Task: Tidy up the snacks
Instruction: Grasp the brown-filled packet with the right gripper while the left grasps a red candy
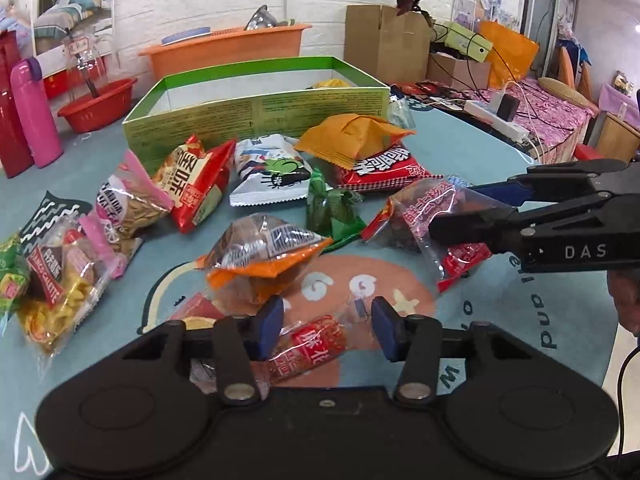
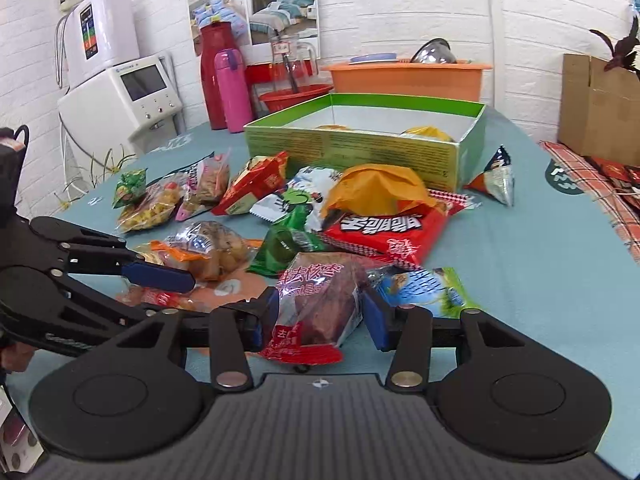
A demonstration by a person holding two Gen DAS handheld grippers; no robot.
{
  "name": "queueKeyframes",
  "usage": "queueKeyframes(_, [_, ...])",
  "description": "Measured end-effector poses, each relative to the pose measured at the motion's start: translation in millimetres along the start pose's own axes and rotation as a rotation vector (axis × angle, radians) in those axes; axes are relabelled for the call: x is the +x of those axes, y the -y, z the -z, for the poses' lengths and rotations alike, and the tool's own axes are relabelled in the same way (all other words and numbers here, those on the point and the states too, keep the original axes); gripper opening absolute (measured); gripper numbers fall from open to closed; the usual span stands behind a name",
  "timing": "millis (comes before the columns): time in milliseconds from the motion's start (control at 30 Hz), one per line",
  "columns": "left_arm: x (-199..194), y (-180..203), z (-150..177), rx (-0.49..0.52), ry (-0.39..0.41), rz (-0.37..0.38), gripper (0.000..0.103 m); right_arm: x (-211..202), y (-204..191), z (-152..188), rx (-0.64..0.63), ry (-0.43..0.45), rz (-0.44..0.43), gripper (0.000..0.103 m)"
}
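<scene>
My right gripper (image 2: 321,318) is shut on a clear red-printed packet of dark dates (image 2: 320,300), with both blue pads pressed on its sides. The left wrist view shows the same right gripper (image 1: 454,211) holding the date packet (image 1: 420,212) from the right. My left gripper (image 1: 327,328) stands open around a red twist-snack packet (image 1: 312,344) lying on the mat. Its left pad is against the packet and a small gap shows at the right pad. An open green box (image 1: 256,116) (image 2: 360,148) at the back holds a couple of yellow packets.
Several loose snack packets lie in front of the box: an orange-and-clear bag (image 1: 264,252), a green packet (image 1: 332,208), a red bag (image 2: 384,228) and a blue-green packet (image 2: 424,288). A pink flask (image 1: 36,112), red basin and orange tub stand behind. Cardboard boxes and cables are at the right.
</scene>
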State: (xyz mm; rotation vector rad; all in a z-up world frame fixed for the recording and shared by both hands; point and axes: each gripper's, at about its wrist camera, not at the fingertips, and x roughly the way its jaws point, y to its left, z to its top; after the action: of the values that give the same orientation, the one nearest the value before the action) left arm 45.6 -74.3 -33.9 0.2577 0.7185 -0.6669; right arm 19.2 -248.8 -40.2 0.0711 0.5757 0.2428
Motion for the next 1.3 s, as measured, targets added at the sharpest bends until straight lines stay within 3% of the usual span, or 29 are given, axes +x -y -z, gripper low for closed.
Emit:
queueKeyframes(133, [-8,-2,8,-0.009,0.000,-0.020,0.084,4,0,-3,-0.009,0.001,-0.003,0.079])
queueKeyframes(267, [-13,-5,14,0.004,-0.006,-0.017,0.082,10,-5,-3,-0.018,-0.002,-0.012,0.082])
queueKeyframes(333, [-13,-5,14,0.014,-0.013,-0.006,0.071,13,-7,-4,-0.026,-0.005,-0.015,0.083])
queueKeyframes(700, [-40,-14,17,0.007,0.017,0.013,0.079,16,-11,-3,-0.054,-0.016,0.001,0.088])
queueKeyframes(867, [-31,-9,24,0.076,-0.025,0.024,0.078,19,-15,-4,-0.058,-0.020,0.008,0.089])
queueKeyframes(1000, [-22,-18,27,0.033,-0.021,0.008,0.083,20,-17,-3,-0.065,-0.022,0.015,0.092])
queueKeyframes(1267, [-38,-27,30,0.005,-0.020,-0.013,0.080,22,-17,-4,-0.071,-0.026,0.020,0.097])
queueKeyframes(1300, [-38,-28,31,0.006,-0.026,-0.019,0.074,23,-16,-4,-0.069,-0.027,0.021,0.098])
